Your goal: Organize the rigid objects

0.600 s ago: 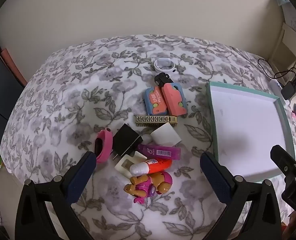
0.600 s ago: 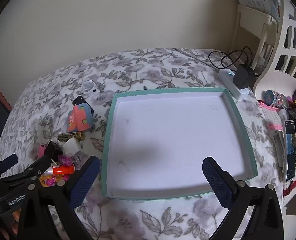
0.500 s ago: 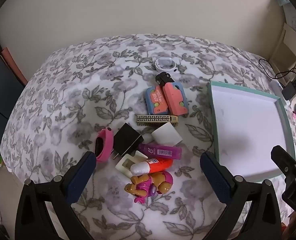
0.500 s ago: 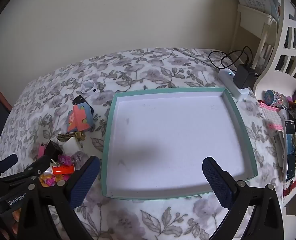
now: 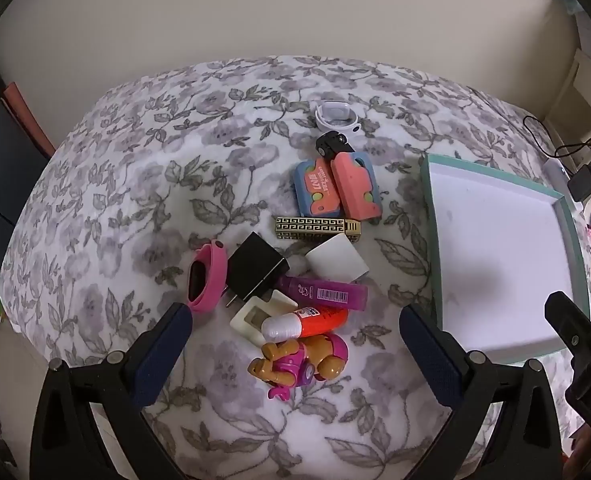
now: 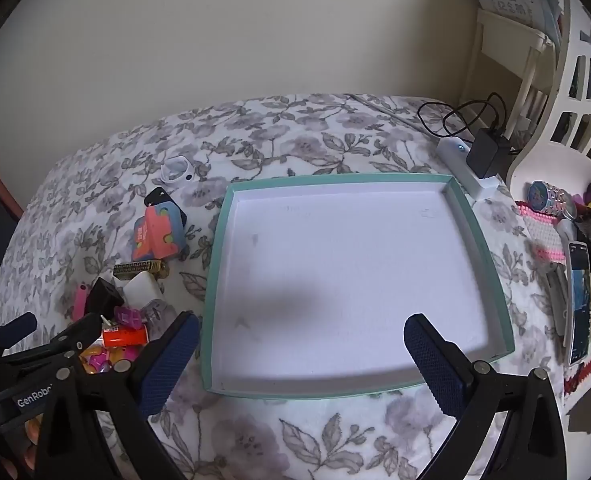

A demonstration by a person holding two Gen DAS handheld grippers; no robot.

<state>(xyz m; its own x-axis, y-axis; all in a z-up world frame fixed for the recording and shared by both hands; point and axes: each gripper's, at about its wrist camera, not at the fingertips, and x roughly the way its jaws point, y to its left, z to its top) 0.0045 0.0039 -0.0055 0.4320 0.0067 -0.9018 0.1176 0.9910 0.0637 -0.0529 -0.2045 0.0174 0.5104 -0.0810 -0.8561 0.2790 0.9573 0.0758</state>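
Observation:
A pile of small objects lies on the floral bedspread: a toy dog, an orange glue tube, a purple tube, a black charger, a pink band, a white block, a gold patterned bar and orange-blue cases. My left gripper is open, above the toy dog. An empty teal-rimmed white tray lies to the right. My right gripper is open over the tray's near edge.
A white earbud case and a small black item lie farther back. A power strip with a black adapter sits beyond the tray. A phone, a watch and trinkets crowd the right side.
My left gripper has shifted slightly, so the pile and tray sit a little lower-left in its view. The right gripper has barely moved.

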